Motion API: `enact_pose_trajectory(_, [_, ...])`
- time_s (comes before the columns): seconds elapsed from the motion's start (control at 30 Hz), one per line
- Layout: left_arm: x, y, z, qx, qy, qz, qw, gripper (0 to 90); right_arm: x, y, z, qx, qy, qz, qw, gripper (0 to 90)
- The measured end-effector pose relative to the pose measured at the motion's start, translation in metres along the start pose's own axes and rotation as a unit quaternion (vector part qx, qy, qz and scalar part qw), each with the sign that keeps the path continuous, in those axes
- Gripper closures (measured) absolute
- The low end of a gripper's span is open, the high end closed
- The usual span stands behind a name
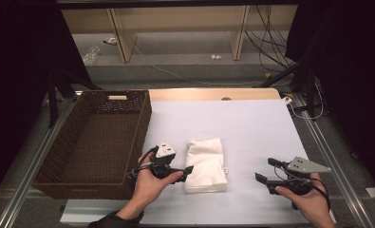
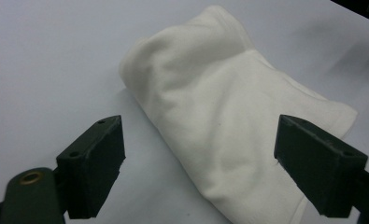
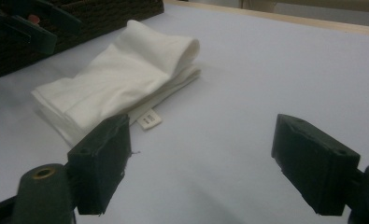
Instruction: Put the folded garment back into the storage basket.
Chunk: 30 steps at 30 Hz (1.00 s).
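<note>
The folded white towel [image 1: 205, 164] lay flat on the white table cover [image 1: 251, 128], just right of the brown wicker basket [image 1: 97, 142], with its rolled fold toward the far side and its stacked edges toward the person. A small care label [image 3: 149, 119] stuck out from 1 long side, the side facing the right gripper. The compact fold likely made it easy to lift as 1 bundle.

The left gripper [image 1: 187, 170] sat at the towel's near left corner, jaws spread. In the left gripper view the 2 pads straddled the towel's edge without closing on it, so nothing was pinched yet. This placement suggested a grasp was being lined up on the thick folded edge, where all layers could be caught together.

The right gripper [image 1: 267, 171] rested well apart from the towel, over bare cover, jaws also spread and empty. It probably waited clear so the left had room.

The basket stood empty beside the left hand [image 1: 149, 183], a short carry from the towel.
</note>
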<state>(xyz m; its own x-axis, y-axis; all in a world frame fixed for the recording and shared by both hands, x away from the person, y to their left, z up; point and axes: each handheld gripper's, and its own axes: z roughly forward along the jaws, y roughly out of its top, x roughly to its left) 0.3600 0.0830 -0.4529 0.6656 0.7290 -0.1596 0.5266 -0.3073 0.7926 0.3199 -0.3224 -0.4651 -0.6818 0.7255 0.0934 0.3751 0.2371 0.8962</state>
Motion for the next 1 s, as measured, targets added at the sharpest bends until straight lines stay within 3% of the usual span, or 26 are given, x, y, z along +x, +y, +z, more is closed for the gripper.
enact_pose_trajectory(0.43, [0.001, -0.001, 0.004, 0.012, 0.000, -0.007, 0.9999, 16.2, 0.001, 0.000, 0.000, 0.000, 0.000, 0.000, 1.0000, 20.8])
enact_pose_trajectory(0.57, [0.002, 0.001, 0.010, 0.019, -0.007, -0.018, 0.9996, 16.2, 0.002, 0.000, 0.001, 0.006, -0.002, -0.006, 1.0000, 20.8])
enact_pose_trajectory(0.73, [0.005, 0.006, 0.024, 0.027, -0.017, -0.039, 0.9987, 16.3, 0.002, 0.000, 0.001, 0.007, -0.003, -0.008, 0.9999, 20.8])
enact_pose_trajectory(0.87, [0.011, 0.011, 0.040, 0.041, -0.028, -0.065, 0.9967, 16.2, 0.003, 0.000, 0.003, 0.006, -0.001, -0.008, 0.9999, 20.8])
enact_pose_trajectory(1.0, [0.017, 0.014, 0.057, 0.057, -0.022, -0.076, 0.9952, 16.8, 0.003, 0.000, 0.003, 0.007, -0.001, -0.010, 0.9999, 21.0])
